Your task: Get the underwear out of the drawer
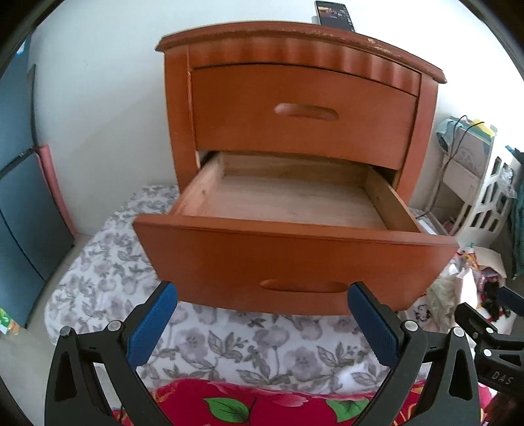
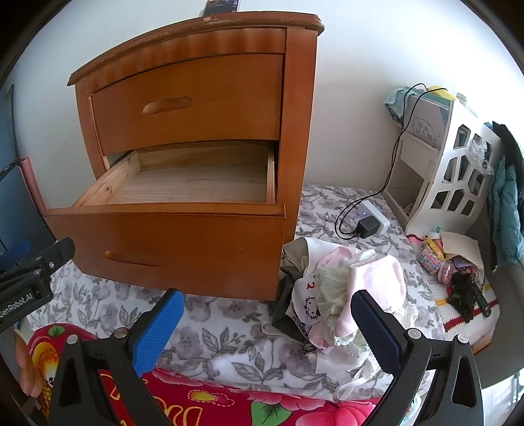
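Your left gripper [image 1: 262,322] and right gripper [image 2: 267,329] both had their fingers wide apart, holding nothing. The bottom drawer [image 1: 294,203] looked bare. The underwear [image 2: 344,291] lay piled on the bedsheet [image 2: 229,331], just ahead of your right gripper, beside the nightstand [image 2: 196,98].

A white wall [image 2: 353,82] is filling the upper frame, catching soft daylight. A wooden nightstand [image 2: 299,131] is standing at centre on a grey floral sheet [image 2: 229,340], its varnish chipping along the top edge. A phone [image 1: 334,14] is leaning against the wall at top centre. At far left, blue panels [image 1: 19,209] and a pink roll [image 1: 54,186] are resting against the wall. At right, a white cut-out shelf [image 2: 455,170] is sitting beside a hanging teal jacket [image 2: 506,203], while a black charger [image 2: 366,226] is trailing its cable across the sheet. A red flowered quilt [image 1: 262,403] is edging the bottom.
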### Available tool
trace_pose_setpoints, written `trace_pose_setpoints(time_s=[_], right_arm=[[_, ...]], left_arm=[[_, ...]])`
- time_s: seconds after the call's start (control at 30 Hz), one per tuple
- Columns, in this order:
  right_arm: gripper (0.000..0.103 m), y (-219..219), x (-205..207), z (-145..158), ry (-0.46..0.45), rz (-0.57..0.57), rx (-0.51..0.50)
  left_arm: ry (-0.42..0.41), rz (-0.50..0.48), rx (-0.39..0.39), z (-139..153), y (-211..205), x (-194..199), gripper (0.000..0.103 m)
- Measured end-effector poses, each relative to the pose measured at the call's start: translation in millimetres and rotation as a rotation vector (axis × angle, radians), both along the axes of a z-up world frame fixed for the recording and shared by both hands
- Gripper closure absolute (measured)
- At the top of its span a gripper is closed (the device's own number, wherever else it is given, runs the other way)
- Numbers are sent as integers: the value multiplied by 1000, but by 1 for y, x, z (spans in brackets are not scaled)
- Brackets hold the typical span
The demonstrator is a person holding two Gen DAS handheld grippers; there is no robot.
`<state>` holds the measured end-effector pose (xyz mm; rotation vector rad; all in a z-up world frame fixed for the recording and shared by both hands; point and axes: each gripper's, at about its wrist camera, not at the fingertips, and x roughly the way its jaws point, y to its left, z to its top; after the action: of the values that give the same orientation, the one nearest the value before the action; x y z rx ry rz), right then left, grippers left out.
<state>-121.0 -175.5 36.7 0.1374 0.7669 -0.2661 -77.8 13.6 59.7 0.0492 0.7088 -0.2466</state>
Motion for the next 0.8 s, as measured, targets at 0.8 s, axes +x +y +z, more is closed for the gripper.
trace_pose_setpoints(time_s=[0.8], right_arm=[[0, 6, 2, -5, 7, -2, 1]], left_arm=[[-58, -6, 85, -3, -12, -9, 0]])
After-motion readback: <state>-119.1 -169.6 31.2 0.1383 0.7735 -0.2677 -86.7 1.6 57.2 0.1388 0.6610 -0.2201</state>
